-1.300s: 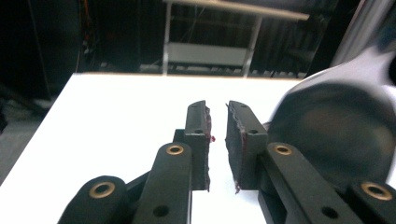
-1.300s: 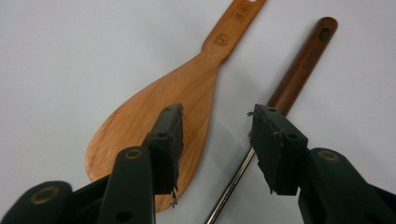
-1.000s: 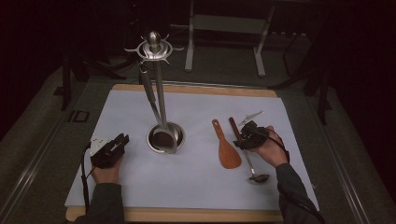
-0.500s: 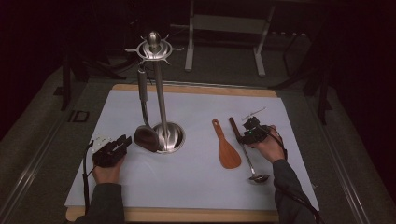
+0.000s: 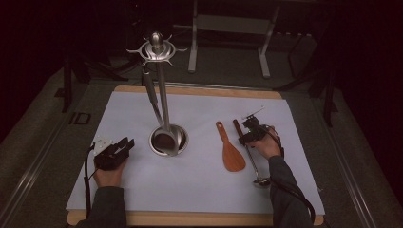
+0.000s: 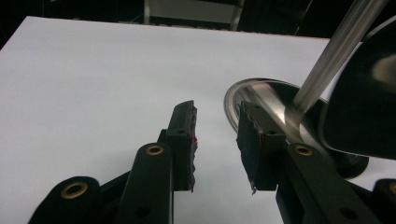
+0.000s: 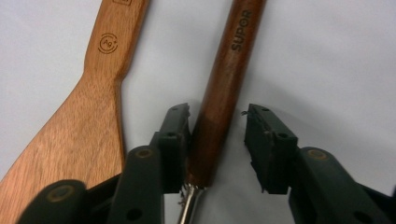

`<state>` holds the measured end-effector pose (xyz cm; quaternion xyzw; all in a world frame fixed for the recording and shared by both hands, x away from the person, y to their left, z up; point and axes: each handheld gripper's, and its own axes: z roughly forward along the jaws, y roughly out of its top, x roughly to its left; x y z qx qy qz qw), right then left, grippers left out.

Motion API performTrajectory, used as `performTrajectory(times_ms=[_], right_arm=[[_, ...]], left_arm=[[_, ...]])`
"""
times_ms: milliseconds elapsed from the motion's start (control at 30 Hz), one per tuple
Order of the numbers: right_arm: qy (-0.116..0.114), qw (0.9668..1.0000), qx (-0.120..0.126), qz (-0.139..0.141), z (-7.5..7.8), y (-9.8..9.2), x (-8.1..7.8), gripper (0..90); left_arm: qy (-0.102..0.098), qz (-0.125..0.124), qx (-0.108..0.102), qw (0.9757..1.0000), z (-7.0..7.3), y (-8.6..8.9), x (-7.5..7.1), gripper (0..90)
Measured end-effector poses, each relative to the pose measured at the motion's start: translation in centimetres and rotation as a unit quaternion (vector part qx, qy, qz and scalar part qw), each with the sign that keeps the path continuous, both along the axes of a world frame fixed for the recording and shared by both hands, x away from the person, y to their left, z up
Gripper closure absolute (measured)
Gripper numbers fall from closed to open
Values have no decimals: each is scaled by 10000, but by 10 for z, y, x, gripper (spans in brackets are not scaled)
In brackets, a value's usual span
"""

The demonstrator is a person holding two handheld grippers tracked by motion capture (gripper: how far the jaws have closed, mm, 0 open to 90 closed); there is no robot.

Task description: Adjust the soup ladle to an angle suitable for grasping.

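Brown-handled spoon (image 7: 224,88) lies lengthwise, handle away, between closing, seemingly unpressed right tongs (image 7: 217,140).

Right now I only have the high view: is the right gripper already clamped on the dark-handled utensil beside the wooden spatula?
Observer: Not yet. The right gripper straddles the dark wooden handle. Its jaws have just been closing; one pad touches the handle, while a gap shows at the other.
Operator: Where along the handle?
Observer: At its lower end, just above where the metal shaft begins.
Operator: And the left gripper?
Observer: The left gripper has just been opening its jaws. Nothing is between them, and they point toward the stand's round base.
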<state>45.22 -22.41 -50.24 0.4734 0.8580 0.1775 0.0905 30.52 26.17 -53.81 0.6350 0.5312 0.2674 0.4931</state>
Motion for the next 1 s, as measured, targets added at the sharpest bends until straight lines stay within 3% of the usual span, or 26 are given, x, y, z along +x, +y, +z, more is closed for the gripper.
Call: performTrajectory(times_ms=[100,467,733,867,900,1000], right_arm=[[15,9999,-127,56,-1,4,1,658],[193,9995,-254,64,2,1,-2,670],[712,9967,-357,143,6,-20,-9,684],[907,9945,-487,185,7,-22,-10,684],[1068,9923,-593,211,7,-21,-11,663],[1105,9914,-674,202,7,-19,-11,651]], left_arm=[[0,-2,-1,10000,0,0,0,670],[-1,-6,-4,10000,0,0,0,668],[7,-9,4,10000,0,0,0,667],[6,-8,-1,10000,0,0,0,667],[9,-8,3,10000,0,0,0,666],[9,-9,1,10000,0,0,0,664]])
